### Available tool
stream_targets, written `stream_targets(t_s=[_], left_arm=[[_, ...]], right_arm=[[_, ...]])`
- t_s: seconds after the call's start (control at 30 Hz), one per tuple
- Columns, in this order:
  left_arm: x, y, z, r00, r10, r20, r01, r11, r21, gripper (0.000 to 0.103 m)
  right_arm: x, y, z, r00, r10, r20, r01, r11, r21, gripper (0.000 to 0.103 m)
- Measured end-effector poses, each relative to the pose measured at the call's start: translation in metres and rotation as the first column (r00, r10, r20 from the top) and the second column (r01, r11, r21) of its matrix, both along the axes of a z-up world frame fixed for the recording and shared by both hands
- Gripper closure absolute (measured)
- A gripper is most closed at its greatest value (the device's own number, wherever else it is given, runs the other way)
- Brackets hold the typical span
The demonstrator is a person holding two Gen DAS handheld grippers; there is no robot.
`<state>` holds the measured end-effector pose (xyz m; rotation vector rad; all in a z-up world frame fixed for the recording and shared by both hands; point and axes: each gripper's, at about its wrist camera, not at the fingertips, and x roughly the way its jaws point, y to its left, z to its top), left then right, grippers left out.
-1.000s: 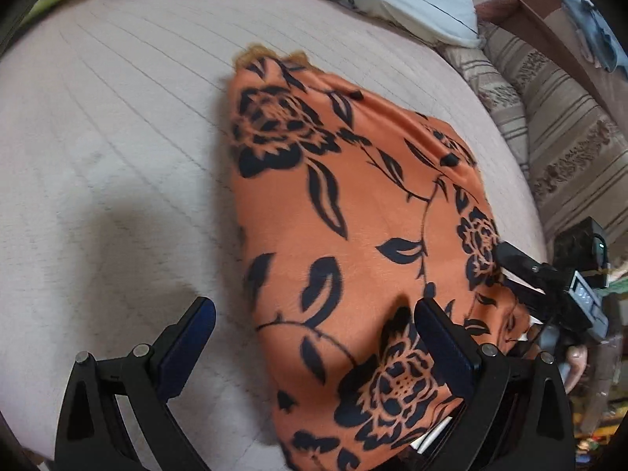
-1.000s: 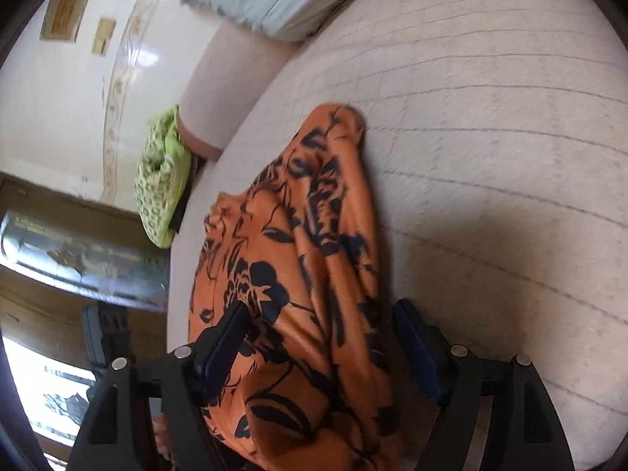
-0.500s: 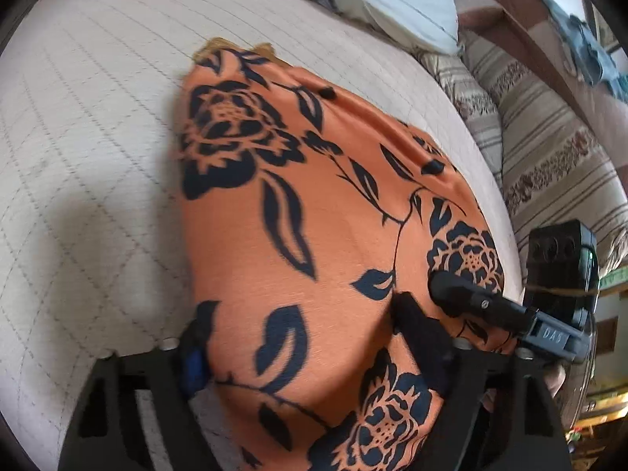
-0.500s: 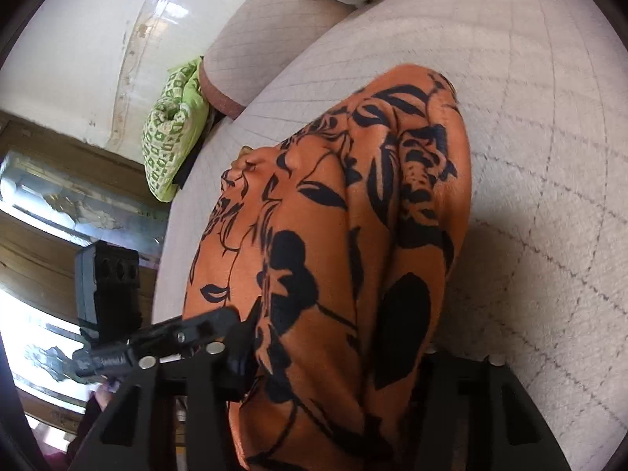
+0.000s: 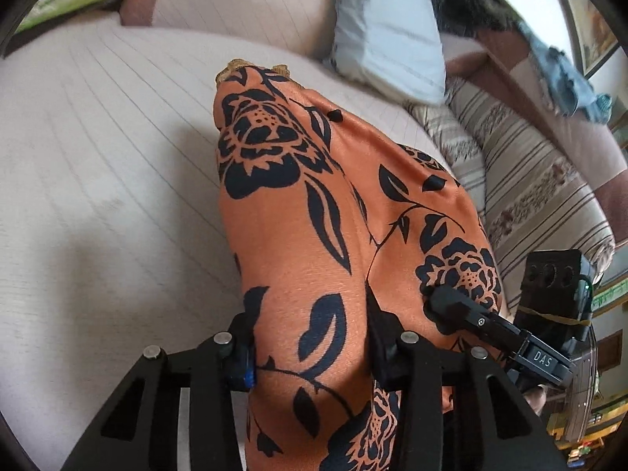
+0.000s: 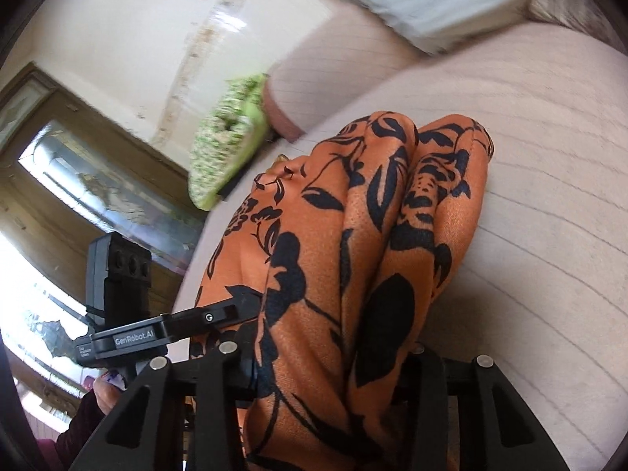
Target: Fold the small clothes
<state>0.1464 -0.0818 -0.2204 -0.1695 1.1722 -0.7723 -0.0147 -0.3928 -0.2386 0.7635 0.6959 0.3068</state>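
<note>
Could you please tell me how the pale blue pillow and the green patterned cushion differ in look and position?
The pale blue pillow is plain, with faint stripes only, while the green patterned cushion is bright lime with a busy speckled print. The pillow leans against the sofa's backrest behind the orange floral garment; the cushion sits beyond the sofa's rounded armrest, off to the side. Both are soft furnishings, blurred in these views, and neither touches the garment.

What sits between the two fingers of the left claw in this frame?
A bunched fold of the orange floral garment fills the gap of the left claw, both fingers pressing into it. The left wrist view shows this.
</note>
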Motion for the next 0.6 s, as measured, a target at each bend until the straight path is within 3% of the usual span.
stream_targets(t_s=[0.13,0.27,0.33,0.43,0.47,0.53,0.6], left_arm=[[0.002,0.027,0.018,0.996,0.058,0.063,-0.058,0.998,0.01,0.059],[0.013,0.048,0.014,0.99,0.126,0.062,-0.127,0.992,0.015,0.058],[0.02,0.051,-0.001,0.987,0.159,0.036,-0.161,0.986,0.044,0.056],[0.03,0.052,-0.039,0.973,0.23,-0.002,-0.226,0.956,0.188,0.047],[0.032,0.053,-0.054,0.966,0.259,-0.022,-0.247,0.941,0.231,0.034],[0.029,0.06,-0.063,0.948,0.314,-0.045,-0.3,0.934,0.193,0.023],[0.025,0.059,-0.058,0.941,0.335,-0.049,-0.321,0.929,0.185,0.023]], right_arm=[[0.02,0.021,0.014,0.997,0.049,0.053,-0.052,0.998,0.04,0.058],[0.052,0.038,0.013,0.994,0.094,0.054,-0.098,0.992,0.078,0.058],[0.07,0.046,0.004,0.994,0.105,0.013,-0.105,0.991,0.078,0.057],[0.097,0.057,-0.029,0.98,0.097,-0.175,-0.093,0.995,0.034,0.041],[0.102,0.059,-0.041,0.965,0.094,-0.245,-0.091,0.996,0.023,0.039],[0.103,0.058,-0.047,0.961,0.095,-0.258,-0.087,0.995,0.044,0.037],[0.095,0.052,-0.038,0.965,0.081,-0.25,-0.077,0.997,0.027,0.034]])
